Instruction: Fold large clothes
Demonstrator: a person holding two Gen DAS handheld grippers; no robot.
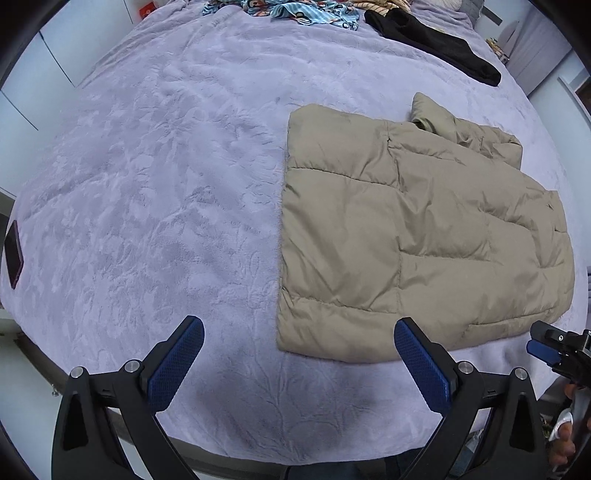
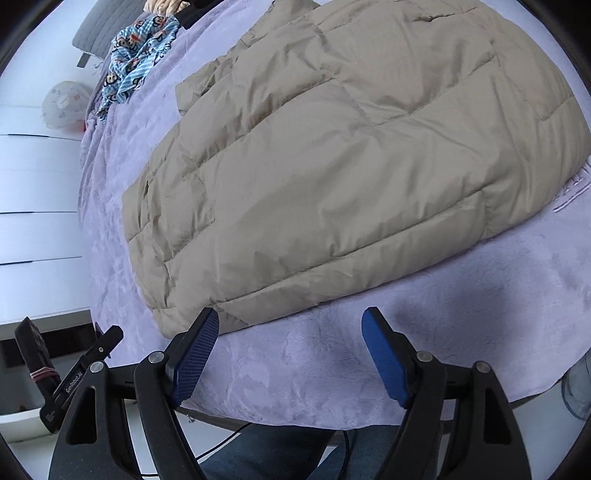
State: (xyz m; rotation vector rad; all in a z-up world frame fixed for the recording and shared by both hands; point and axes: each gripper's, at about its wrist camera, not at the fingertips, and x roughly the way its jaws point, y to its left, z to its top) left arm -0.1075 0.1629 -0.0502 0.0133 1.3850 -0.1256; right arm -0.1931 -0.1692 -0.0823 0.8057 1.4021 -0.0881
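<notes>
A beige quilted puffer jacket (image 1: pixel 406 229) lies folded lengthwise on a lilac bedspread (image 1: pixel 155 184). It also fills most of the right wrist view (image 2: pixel 351 147). My left gripper (image 1: pixel 299 347) is open and empty, above the bedspread near the bed's front edge, to the left of the jacket's hem. My right gripper (image 2: pixel 290 334) is open and empty, just short of the jacket's near edge. The right gripper also shows at the right edge of the left wrist view (image 1: pixel 546 347).
A black garment (image 1: pixel 436 40) and a blue patterned cloth (image 1: pixel 295 11) lie at the far end of the bed. A dark phone (image 1: pixel 13 254) lies at the bed's left edge. White cabinets (image 2: pixel 33 206) stand beside the bed.
</notes>
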